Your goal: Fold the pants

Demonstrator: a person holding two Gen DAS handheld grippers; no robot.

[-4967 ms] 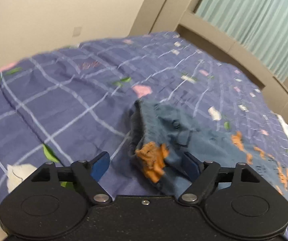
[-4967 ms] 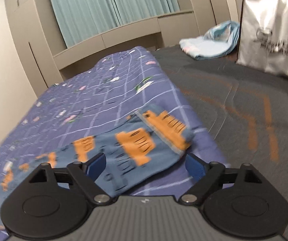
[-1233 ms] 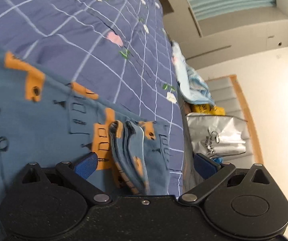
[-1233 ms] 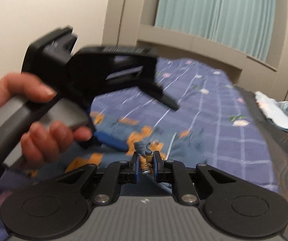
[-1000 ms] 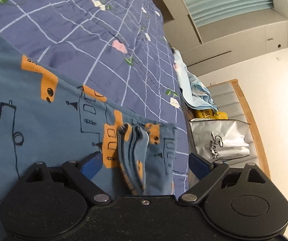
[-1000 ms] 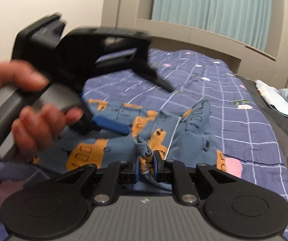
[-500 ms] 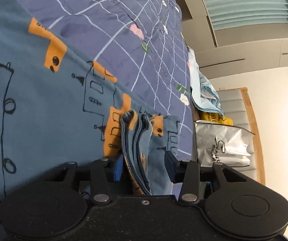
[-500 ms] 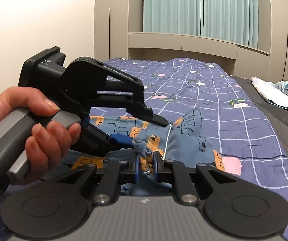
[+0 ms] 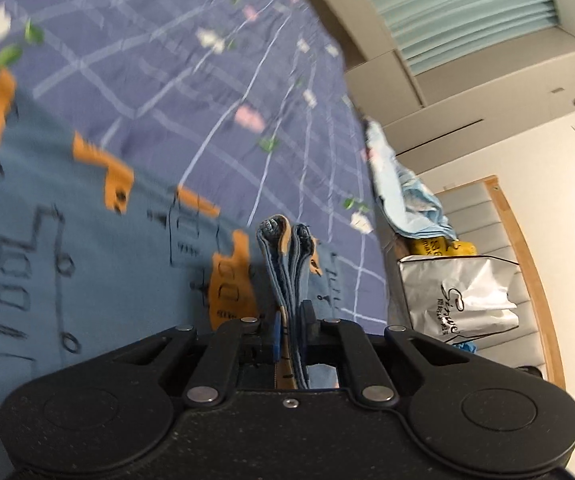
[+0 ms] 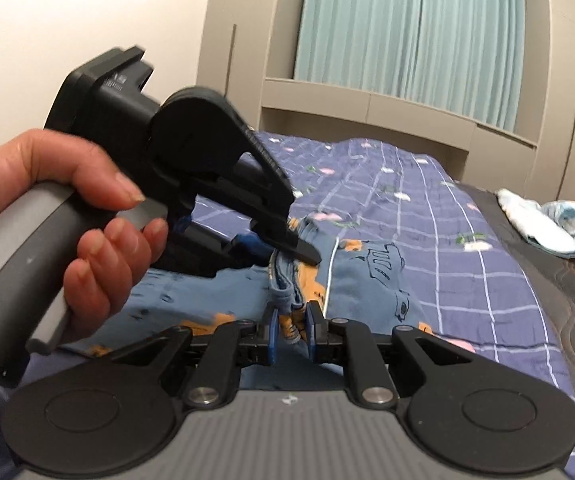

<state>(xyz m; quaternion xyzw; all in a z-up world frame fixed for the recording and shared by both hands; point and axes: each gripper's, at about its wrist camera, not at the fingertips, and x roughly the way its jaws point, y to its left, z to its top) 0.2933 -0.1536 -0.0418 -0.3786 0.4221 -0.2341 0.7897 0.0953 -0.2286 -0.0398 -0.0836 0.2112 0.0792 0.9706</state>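
— While both claws grip the pants [image 9: 87, 264], what matters most for this fold?

— Keep them level. The left claw [image 9: 290, 330] is closing on a bunched stack of edges, pads already pressing it; the right claw [image 10: 291, 334] stands narrow, clamped on a neighbouring bunch.

— Where are the pants?

— Spread on the bed [image 10: 427, 208], with only the gripped edge raised.

— Are all the layers caught?

— Probably, though the left view is blurred, so I can't be sure. I'd lift both claws together, keep the edge taut between them, and carry it across so the fold lands straight without dragging the cloth beneath.

— And the hand [image 10: 67, 216]?

— Wrapped round the left handle.
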